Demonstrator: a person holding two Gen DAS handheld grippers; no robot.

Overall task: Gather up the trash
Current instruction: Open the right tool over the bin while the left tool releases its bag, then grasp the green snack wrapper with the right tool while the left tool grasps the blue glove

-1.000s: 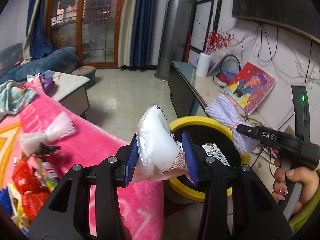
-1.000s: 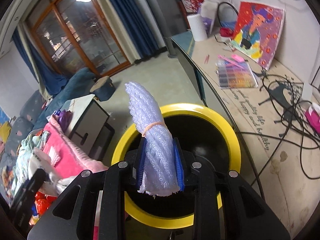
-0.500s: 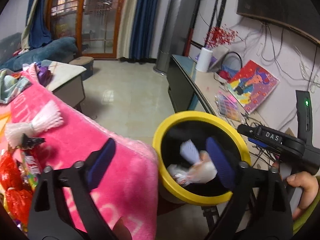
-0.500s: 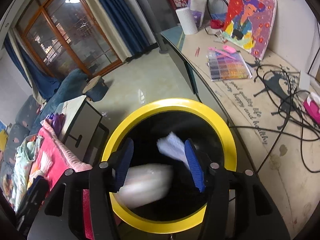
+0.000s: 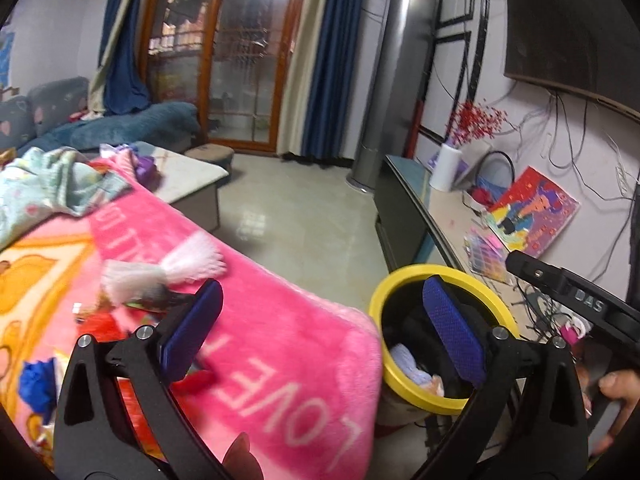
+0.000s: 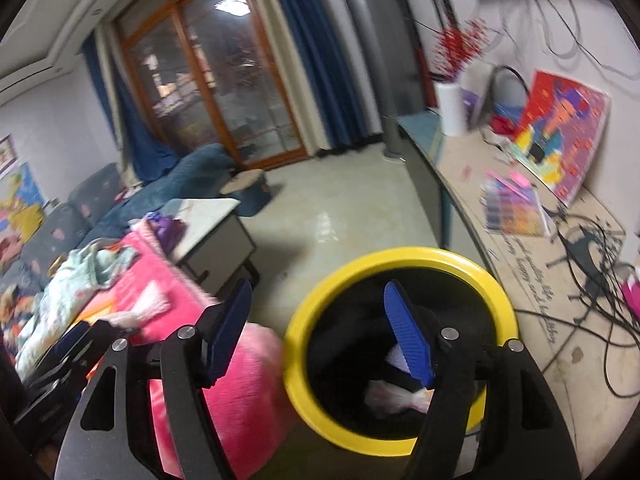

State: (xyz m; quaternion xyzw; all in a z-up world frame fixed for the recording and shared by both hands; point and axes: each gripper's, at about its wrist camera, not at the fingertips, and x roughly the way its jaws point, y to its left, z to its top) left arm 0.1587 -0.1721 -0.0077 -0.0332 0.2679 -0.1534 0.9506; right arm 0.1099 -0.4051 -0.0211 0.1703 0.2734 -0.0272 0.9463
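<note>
My left gripper (image 5: pixel 320 292) hangs over the edge of the pink blanket (image 5: pixel 280 340), its jaws opening wide with nothing between them. Just right of it stands the yellow-rimmed bin (image 5: pixel 378 304), with a white foam net (image 5: pixel 408 364) lying inside. On the blanket lie another white foam net (image 5: pixel 176 268), red wrappers (image 5: pixel 96 324) and a blue scrap (image 5: pixel 36 380). My right gripper (image 6: pixel 318 292) is above the bin's left rim (image 6: pixel 400 256), its jaws opening and empty. A white bag (image 6: pixel 384 392) lies in the bin below it.
A long low cabinet (image 6: pixel 520 248) on the right carries a painting (image 6: pixel 560 132), a paper roll (image 6: pixel 450 108), bead boxes and loose cables. A grey coffee table (image 6: pixel 216 236) and a blue sofa (image 5: pixel 132 132) stand behind the blanket. Tiled floor (image 5: pixel 296 224) lies between.
Both grippers have opened and let go: the white bag and the foam net dropped into the bin. Both have since drawn back and up from the bin, shifting towards the blanket.
</note>
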